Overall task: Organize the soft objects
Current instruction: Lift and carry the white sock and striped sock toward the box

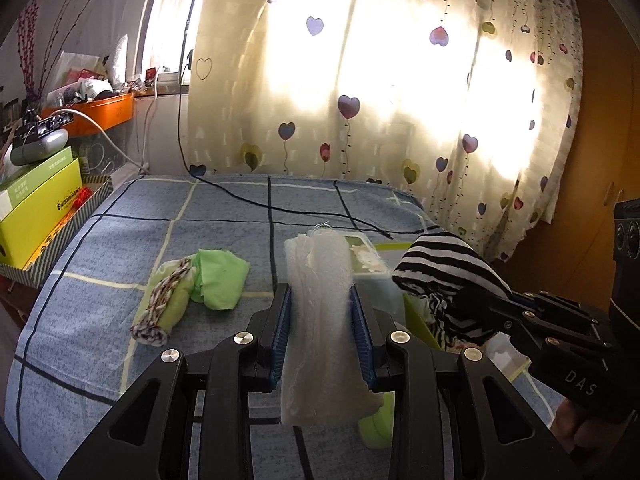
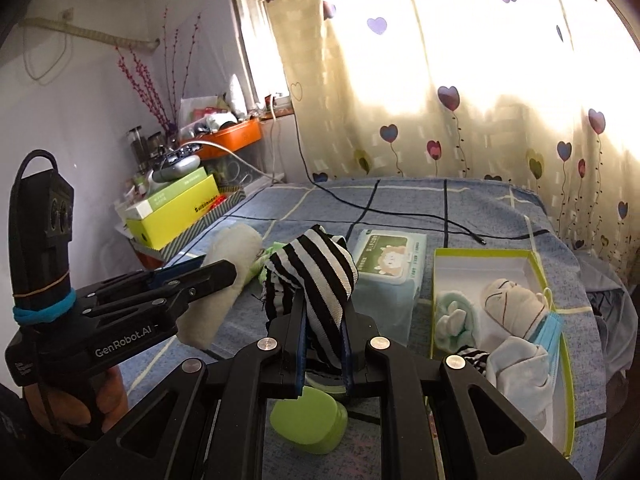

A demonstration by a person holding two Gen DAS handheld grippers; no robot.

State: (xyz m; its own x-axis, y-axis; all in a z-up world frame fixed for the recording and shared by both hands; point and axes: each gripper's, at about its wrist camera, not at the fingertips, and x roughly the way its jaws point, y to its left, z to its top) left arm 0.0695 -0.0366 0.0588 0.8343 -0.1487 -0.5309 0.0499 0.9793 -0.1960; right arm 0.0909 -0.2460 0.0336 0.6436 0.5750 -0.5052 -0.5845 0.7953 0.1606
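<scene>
My left gripper (image 1: 320, 296) is shut on a rolled white cloth (image 1: 320, 320), held above the blue checked bed (image 1: 160, 240); the roll also shows in the right wrist view (image 2: 224, 280). My right gripper (image 2: 324, 312) is shut on a black-and-white striped cloth (image 2: 316, 272), also seen in the left wrist view (image 1: 444, 268). A green cloth with a braided cord (image 1: 192, 288) lies on the bed to the left. A lime-rimmed open box (image 2: 556, 320) on the right holds several soft items, among them a blue face mask (image 2: 548, 332).
A pack of wet wipes (image 2: 388, 260) lies beside the box. A small green lid-like object (image 2: 308, 420) sits near my right gripper. A black cable (image 2: 400, 212) crosses the bed. Yellow boxes (image 1: 36, 208) stack at the left edge. A heart-print curtain (image 1: 400, 80) hangs behind.
</scene>
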